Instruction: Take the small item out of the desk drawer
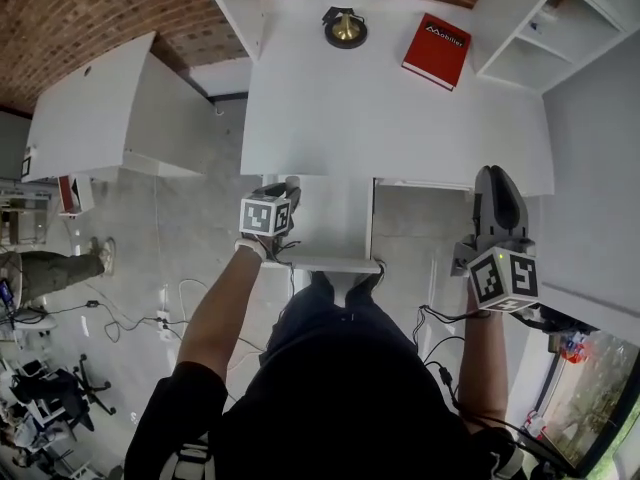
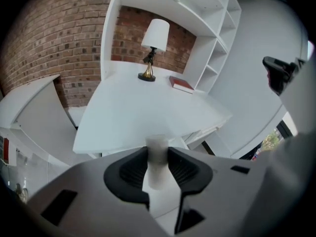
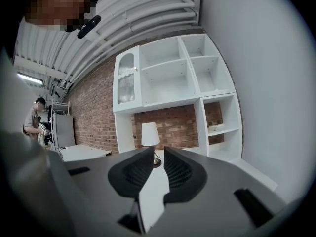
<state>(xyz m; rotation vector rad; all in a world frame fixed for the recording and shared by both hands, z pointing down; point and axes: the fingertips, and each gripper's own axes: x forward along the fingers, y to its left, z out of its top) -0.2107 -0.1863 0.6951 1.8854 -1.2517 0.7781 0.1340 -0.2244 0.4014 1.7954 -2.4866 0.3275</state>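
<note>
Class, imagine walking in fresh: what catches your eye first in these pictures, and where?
A red book lies at the white desk's back right, near a brass-based lamp. The left gripper pinches a small white cylinder, while the right gripper's jaws stand slightly apart, empty.

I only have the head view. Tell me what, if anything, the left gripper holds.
Observer: Left gripper is shut on a small white cylinder; the pads press both its sides.
Operator: Now check the right one.
Observer: Right gripper is open, with nothing between its jaws. It points toward the lamp.
</note>
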